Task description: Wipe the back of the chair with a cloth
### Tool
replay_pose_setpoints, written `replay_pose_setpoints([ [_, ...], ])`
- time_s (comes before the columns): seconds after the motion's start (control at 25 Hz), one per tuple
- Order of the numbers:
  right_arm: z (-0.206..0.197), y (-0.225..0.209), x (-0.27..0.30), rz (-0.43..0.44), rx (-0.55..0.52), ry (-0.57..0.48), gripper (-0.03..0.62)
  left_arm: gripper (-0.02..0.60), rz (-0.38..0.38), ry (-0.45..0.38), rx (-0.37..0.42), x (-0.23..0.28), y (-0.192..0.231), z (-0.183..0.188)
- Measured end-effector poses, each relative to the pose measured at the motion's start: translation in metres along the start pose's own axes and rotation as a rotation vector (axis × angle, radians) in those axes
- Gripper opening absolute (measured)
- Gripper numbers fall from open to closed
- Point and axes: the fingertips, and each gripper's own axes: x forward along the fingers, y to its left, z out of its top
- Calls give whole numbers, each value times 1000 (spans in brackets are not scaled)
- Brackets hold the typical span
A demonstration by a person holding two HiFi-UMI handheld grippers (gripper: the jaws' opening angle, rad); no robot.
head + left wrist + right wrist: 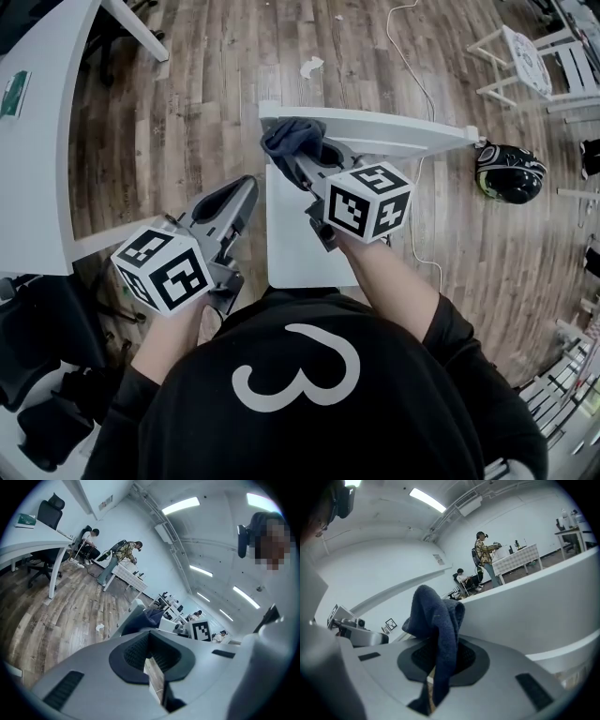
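- The dark blue cloth [436, 620] looks soft, light and floppy (a terry-like nap), so a bunched pinch suits it.
- The right gripper [440, 660] clamps it that way, at the end of the white chair back [394, 136].
- The chair back looks smooth, rigid and flat-edged.
- The left gripper [151, 656], jaws together on nothing, hangs left of the chair.

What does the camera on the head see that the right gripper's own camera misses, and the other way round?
Only the head view shows the black helmet and the crumpled paper lying on the wood floor. Only the right gripper view shows the ceiling light and a standing person beside a checked table far off. Both show the right gripper shut on the dark blue cloth, close to the white chair back.
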Motion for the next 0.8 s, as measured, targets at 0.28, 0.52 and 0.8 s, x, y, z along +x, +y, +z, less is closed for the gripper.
replay_pose_setpoints([
  [0.28, 2, -5, 10, -50, -8, -23, 49, 14, -1, 13, -9, 0, 2, -6],
  [0.52, 3, -7, 10, -76, -16, -29, 51, 14, 5, 14, -18, 0, 4, -6],
  [0.8, 5, -10, 9, -96, 10, -31, 51, 13, -9, 27, -8, 3, -2, -7],
])
